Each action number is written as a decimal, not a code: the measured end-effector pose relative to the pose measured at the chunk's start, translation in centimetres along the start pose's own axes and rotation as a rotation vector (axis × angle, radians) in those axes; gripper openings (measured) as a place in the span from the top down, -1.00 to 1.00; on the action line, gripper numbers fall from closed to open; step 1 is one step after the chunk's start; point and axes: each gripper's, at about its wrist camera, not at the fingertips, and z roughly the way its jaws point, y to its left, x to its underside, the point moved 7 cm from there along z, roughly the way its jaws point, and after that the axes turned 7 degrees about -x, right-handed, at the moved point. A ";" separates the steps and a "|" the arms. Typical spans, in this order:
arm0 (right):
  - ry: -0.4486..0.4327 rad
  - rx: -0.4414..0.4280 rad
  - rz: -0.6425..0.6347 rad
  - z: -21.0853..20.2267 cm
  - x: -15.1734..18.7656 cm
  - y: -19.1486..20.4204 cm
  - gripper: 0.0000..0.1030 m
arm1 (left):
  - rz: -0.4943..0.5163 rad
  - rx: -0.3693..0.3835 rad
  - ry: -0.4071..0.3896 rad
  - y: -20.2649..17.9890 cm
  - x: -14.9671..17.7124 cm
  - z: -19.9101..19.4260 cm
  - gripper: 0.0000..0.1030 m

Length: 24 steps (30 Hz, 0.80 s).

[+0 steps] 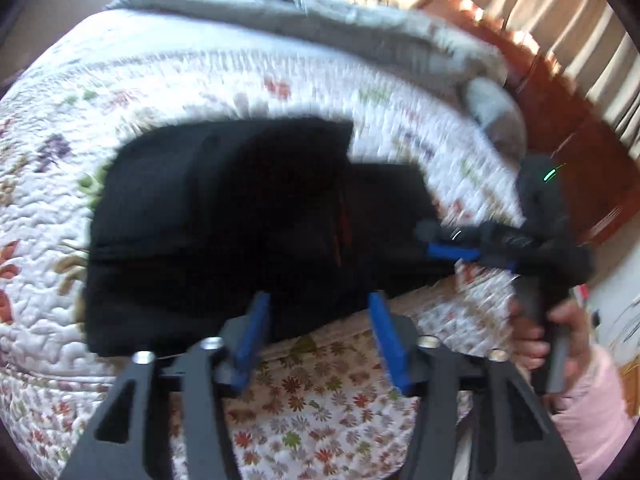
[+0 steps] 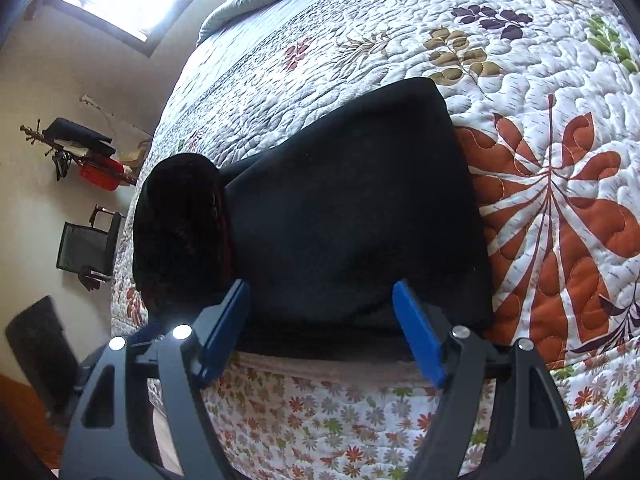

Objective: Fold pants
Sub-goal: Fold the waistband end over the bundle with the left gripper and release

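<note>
A floral quilt [image 2: 400, 52] covers the bed, a grey blanket [image 1: 320, 20] bunched at twelve o'clock. Curtains [image 1: 560, 12] hang at two o'clock in the left wrist view; a black chair [image 2: 86, 246] stands at nine in the right.

Pants: black folded fabric pants [image 2: 340, 216] flat on the white leaf-patterned quilted bedspread [image 2: 520, 60], near its 6 o'clock edge.
Blanket: grey rumpled blanket [image 1: 360, 28] on the bedspread, at 12 o'clock from the pants.
Left gripper [image 1: 316, 336]: over the pants' 6 o'clock edge.
Right gripper [image 1: 452, 250]: at 3 o'clock of the pants in the left wrist view, fingers over the fabric.
</note>
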 end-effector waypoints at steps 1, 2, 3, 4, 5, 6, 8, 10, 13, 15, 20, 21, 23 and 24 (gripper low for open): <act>0.001 0.007 -0.005 -0.1 0.0 0.2 -0.43 | -0.021 -0.001 -0.027 0.8 -0.3 -1.1 -0.19; -0.001 0.011 -0.011 0.0 0.0 0.7 -0.43 | -0.045 -0.011 -0.054 1.7 -0.8 -2.1 -0.23; -0.008 0.013 -0.021 -0.1 -0.1 1.1 -0.43 | -0.067 -0.036 -0.076 2.8 -1.2 -2.8 -0.24; -0.011 0.017 -0.030 -0.2 -0.2 1.4 -0.45 | -0.084 -0.088 -0.093 4.2 -1.7 -3.1 -0.25; -0.007 0.036 -0.037 -0.1 -0.2 1.4 -0.45 | -0.096 -0.140 -0.092 5.5 -1.8 -2.9 -0.25; 0.004 0.077 -0.043 0.2 -0.1 1.3 -0.45 | -0.119 -0.189 -0.073 7.1 -1.7 -2.2 -0.25; 0.030 0.098 -0.040 1.1 0.4 0.9 -0.45 | -0.161 -0.200 -0.032 8.7 -1.3 -0.5 -0.25; 0.034 0.110 -0.037 1.5 0.5 0.8 -0.45 | -0.180 -0.202 0.056 9.8 0.0 2.2 -0.25; 0.045 0.135 -0.049 1.4 0.5 1.9 -0.47 | -0.076 -0.267 0.059 9.0 0.6 3.3 -0.39; 0.047 0.082 -0.065 1.0 0.6 4.2 -0.46 | -0.069 -0.260 0.058 8.5 0.6 2.6 -0.39; 0.084 0.002 -0.193 2.2 1.7 11.3 -0.46 | -0.199 -0.271 0.007 10.3 -0.7 -0.3 -0.42; 0.096 -0.008 -0.211 2.7 1.7 12.1 -0.46 | -0.209 -0.285 0.005 10.9 -0.6 -0.7 -0.42; 0.125 -0.026 -0.245 4.0 2.3 13.7 -0.45 | -0.233 -0.319 0.016 12.2 -0.2 -1.1 -0.42; 0.145 -0.010 -0.255 4.9 2.3 14.1 -0.45 | -0.237 -0.322 0.023 12.5 0.0 -1.0 -0.42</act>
